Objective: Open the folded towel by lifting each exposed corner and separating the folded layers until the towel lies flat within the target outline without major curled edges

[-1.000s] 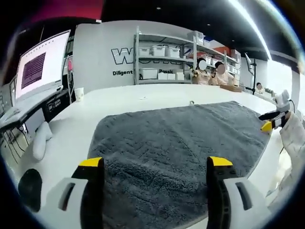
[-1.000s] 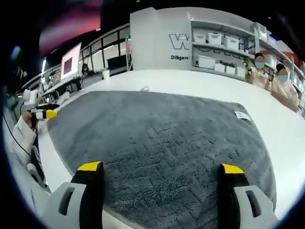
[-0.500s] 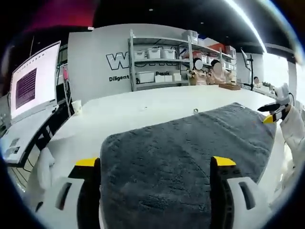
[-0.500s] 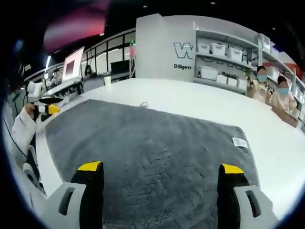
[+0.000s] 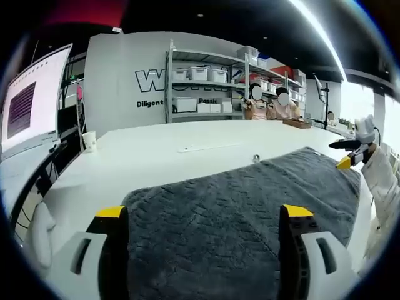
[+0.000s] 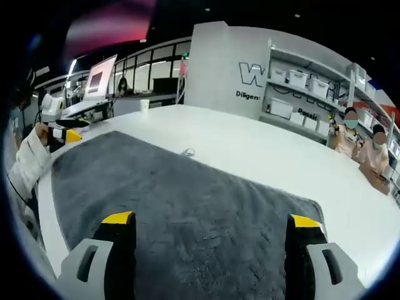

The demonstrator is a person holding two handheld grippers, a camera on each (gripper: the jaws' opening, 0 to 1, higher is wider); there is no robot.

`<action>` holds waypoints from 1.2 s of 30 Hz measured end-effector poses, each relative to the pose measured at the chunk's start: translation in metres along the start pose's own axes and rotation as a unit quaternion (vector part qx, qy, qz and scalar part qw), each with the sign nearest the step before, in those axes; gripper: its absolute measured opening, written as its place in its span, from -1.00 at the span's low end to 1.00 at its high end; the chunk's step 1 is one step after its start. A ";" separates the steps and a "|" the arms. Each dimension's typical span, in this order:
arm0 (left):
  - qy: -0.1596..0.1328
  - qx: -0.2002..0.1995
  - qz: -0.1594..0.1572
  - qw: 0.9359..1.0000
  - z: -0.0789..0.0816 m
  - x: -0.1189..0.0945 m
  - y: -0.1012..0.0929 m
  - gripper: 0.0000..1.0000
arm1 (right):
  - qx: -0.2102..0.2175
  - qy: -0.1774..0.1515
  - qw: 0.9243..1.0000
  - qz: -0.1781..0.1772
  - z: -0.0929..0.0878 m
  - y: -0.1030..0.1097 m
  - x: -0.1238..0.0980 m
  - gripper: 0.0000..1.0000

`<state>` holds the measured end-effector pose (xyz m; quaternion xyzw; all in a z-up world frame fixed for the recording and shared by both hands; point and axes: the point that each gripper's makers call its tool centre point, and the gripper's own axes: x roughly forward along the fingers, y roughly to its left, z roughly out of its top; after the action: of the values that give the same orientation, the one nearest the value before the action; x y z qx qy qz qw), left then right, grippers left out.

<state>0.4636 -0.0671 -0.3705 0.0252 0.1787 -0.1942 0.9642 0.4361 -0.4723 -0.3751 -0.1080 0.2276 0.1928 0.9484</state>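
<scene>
A dark grey towel [image 5: 219,212] lies spread out flat on the white table [image 5: 156,150]. My left gripper [image 5: 203,215] is open above its near edge, with nothing between the yellow-tipped jaws. In the right gripper view the same towel [image 6: 187,200] stretches away, and my right gripper [image 6: 212,222] is open over it, holding nothing. The right gripper [image 5: 347,161] also shows at the far right of the left gripper view, beside the towel's far corner, on a white sleeve [image 5: 381,181]. The left gripper [image 6: 65,134] shows at the left of the right gripper view, by the towel's other end.
A small metal piece [image 5: 255,158] and a thin strip [image 5: 200,148] lie on the table beyond the towel. A paper cup [image 5: 89,141] stands at the table's left. Monitors [image 5: 28,103] line the left side. Shelves with white bins [image 5: 206,87] and seated people [image 5: 269,106] are behind.
Both views have tilted upward and drawn back, so less of the towel and more of the room shows. The towel itself lies as before. Both grippers stay open.
</scene>
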 end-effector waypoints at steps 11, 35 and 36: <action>0.002 0.004 -0.015 1.000 0.003 0.029 0.002 0.98 | 0.009 -0.017 1.000 0.013 0.023 0.005 0.034 0.97; 0.056 -0.008 -0.019 0.998 -0.046 0.069 0.011 0.91 | 0.017 0.039 0.998 0.045 -0.010 0.025 0.101 0.89; 0.061 -0.002 -0.018 0.998 -0.047 0.068 0.012 0.90 | 0.014 0.047 0.998 0.046 -0.014 0.026 0.102 0.89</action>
<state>0.5108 -0.0757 -0.4389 0.0314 0.2377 -0.2088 0.9481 0.5039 -0.4205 -0.4391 -0.0934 0.2790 0.2280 0.9281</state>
